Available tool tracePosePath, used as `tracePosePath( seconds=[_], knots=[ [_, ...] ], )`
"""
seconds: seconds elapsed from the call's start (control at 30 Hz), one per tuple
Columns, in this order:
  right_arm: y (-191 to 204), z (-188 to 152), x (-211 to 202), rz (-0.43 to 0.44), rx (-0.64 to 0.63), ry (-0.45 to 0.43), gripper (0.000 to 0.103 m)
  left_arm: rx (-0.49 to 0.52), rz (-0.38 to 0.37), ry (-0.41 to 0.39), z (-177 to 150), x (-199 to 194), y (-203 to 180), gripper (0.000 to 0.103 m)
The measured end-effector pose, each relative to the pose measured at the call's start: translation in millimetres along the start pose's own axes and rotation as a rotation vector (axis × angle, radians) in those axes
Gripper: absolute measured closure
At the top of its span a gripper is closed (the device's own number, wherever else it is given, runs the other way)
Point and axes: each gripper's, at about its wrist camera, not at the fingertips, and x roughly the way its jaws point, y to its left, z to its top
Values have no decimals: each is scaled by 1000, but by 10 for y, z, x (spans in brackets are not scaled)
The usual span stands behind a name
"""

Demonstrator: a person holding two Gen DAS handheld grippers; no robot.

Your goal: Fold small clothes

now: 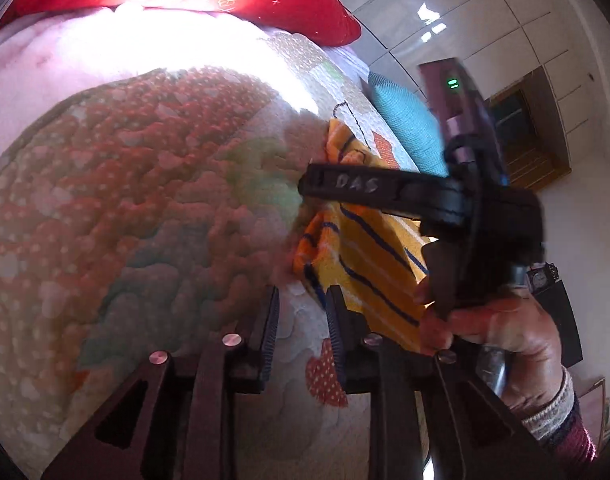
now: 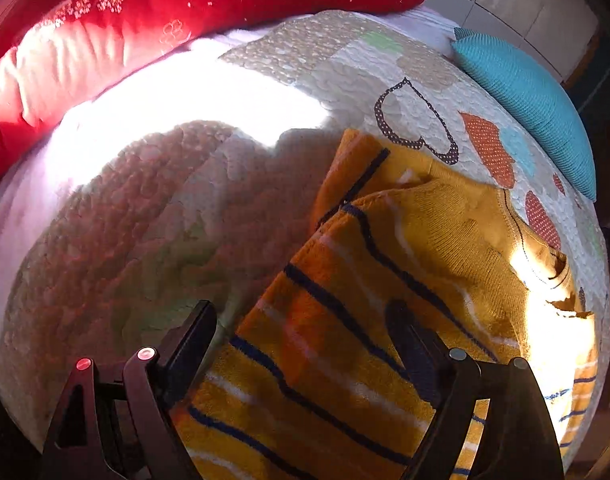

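Note:
A small yellow knit garment with dark blue and white stripes (image 2: 385, 280) lies partly folded on a quilted bedspread (image 2: 185, 220). My right gripper (image 2: 301, 316) is open, its jaws wide apart over the garment's striped near edge, holding nothing. In the left wrist view the garment (image 1: 369, 256) lies to the right, and the right gripper (image 1: 305, 188) reaches across it from the right, held by a hand (image 1: 501, 332). My left gripper (image 1: 303, 300) is open and empty over the quilt (image 1: 145, 200), just left of the garment's edge.
A red pillow (image 2: 185, 8) lies along the bed's far side and a turquoise cushion (image 2: 537, 100) at the far right. White cupboard doors (image 1: 505, 20) and a wooden frame (image 1: 521, 120) stand beyond the bed. Bright sunlight washes out part of the quilt.

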Motion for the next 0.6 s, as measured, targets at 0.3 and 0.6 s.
tracePosePath(
  seconds=[0.3, 0.6],
  knots=[
    [-365, -158, -382, 22, 94, -174, 84, -19, 81, -32, -42, -214, -12, 69],
    [-2214, -926, -1033, 108, 473, -334, 90, 94, 88, -9, -155, -92, -532, 62]
  ],
)
